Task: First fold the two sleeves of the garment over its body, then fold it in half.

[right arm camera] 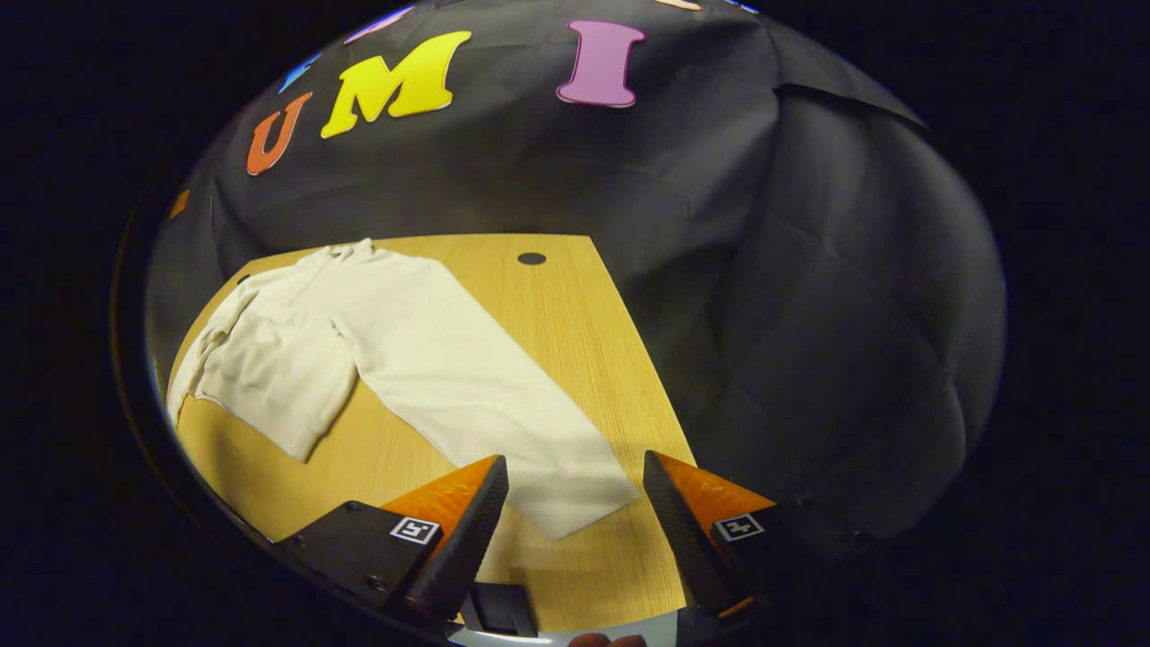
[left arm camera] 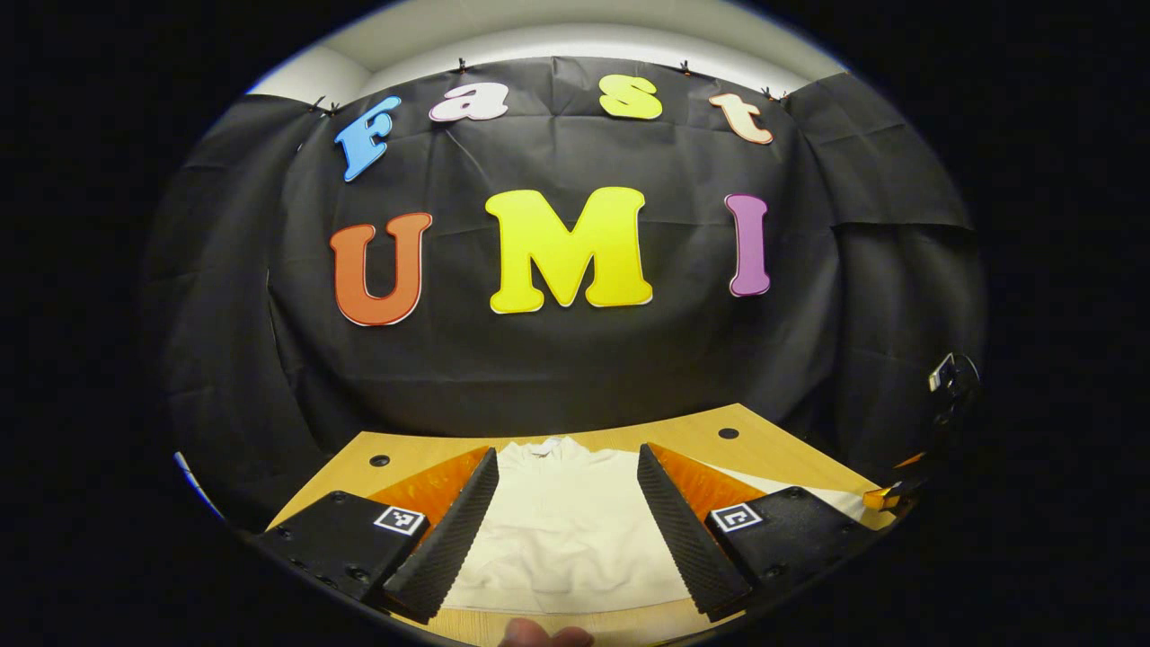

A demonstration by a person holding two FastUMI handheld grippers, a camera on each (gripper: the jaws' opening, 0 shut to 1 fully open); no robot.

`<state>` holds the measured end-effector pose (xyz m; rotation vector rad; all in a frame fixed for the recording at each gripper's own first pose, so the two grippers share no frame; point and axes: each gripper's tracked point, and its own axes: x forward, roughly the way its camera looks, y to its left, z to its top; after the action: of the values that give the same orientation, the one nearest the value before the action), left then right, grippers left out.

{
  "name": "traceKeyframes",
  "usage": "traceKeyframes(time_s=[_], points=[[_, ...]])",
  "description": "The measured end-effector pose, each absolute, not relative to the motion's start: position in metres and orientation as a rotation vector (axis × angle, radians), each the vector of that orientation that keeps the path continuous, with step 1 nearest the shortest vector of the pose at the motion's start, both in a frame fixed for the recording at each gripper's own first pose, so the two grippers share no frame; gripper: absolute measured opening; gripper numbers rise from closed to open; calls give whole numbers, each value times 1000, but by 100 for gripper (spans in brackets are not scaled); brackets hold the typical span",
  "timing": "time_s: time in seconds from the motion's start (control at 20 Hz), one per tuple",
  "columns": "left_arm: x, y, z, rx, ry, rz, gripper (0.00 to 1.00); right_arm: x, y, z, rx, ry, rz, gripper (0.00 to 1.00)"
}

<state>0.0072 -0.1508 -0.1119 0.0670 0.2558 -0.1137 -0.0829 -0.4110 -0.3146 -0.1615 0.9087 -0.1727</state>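
Two grippers, both with jaws spread wide and nothing between the fingers. Left gripper (left arm camera: 566, 539) is held low and level, pointing across the wooden table (left arm camera: 692, 431) at the black cloth wall (left arm camera: 557, 359); the white long-sleeved garment (left arm camera: 566, 530) lies flat straight ahead, seen between its fingers. Right gripper (right arm camera: 575, 530) tilts down over the table (right arm camera: 575, 323); the cuff of one outstretched sleeve (right arm camera: 476, 395) lies just ahead between its fingertips, untouched. Garment body (right arm camera: 278, 359) sits well off to its left. Fabric soft, lightly creased; tabletop light woodgrain with a round dark hole (right arm camera: 532, 259).
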Motion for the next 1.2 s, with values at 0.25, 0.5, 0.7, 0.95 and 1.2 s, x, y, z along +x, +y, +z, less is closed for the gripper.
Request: traceKeyframes(time_s=[0.25, 0.5, 0.7, 0.95, 1.2], points=[[3, -145, -117, 69, 278, -68, 99, -88, -426, -352, -114, 1018, -190, 95], [-1, -148, -121, 75, 293, -42, 99, -88, -432, -370, -82, 1068, -173, 94], [-3, -151, -123, 85, 300, -35, 99, -86, -430, -381, -36, 1084, -154, 93], [-1, -149, -120, 73, 293, -54, 99, -80, -439, -382, 7, 1043, -172, 57], [3, -123, -126, 83, 311, -53, 99, -78, -443, -382, 113, 1055, -245, 6]])
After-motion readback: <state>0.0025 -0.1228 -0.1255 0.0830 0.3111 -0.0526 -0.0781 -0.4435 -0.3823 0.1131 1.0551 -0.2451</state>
